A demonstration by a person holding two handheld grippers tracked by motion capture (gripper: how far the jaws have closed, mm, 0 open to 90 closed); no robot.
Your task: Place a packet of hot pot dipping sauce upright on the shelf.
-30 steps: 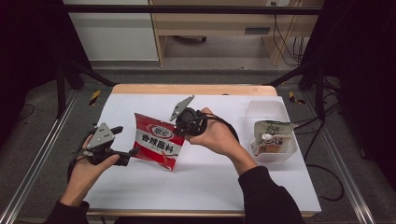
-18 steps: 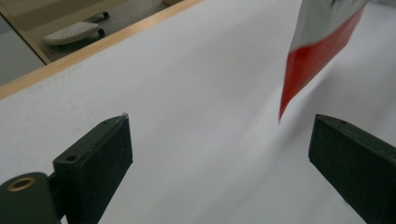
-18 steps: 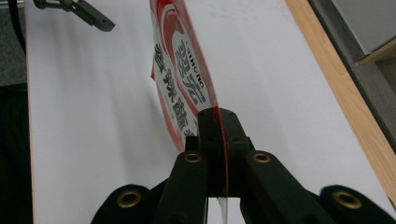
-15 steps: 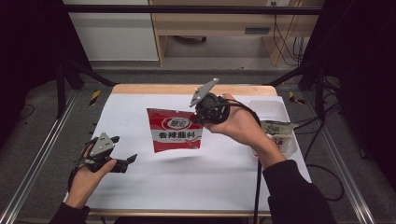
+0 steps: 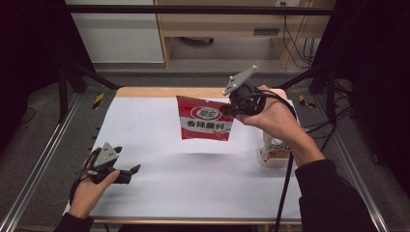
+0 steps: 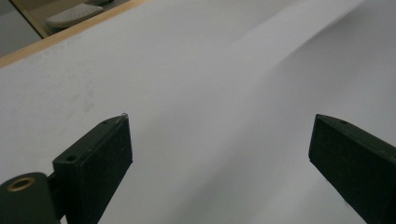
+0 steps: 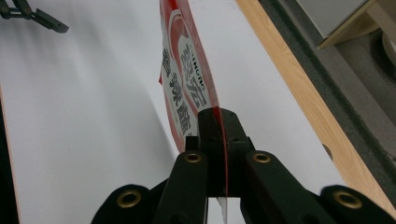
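Black two-jaw left gripper [image 5: 126, 172] and right gripper [image 5: 226, 110], grey three-cornered top plates. Brass-ringed pivot holes, blocky black jaws. Black cable trailing, dark sleeves [image 5: 333, 198].

your right gripper [image 5: 226, 110]: has carried the red seasoning packet [image 5: 205, 124] up off the counter [image 5: 159, 159] and toward the far right, now hanging in the air | your left gripper [image 5: 131, 170]: has let go, jaws wide apart, pulled back to the near left corner
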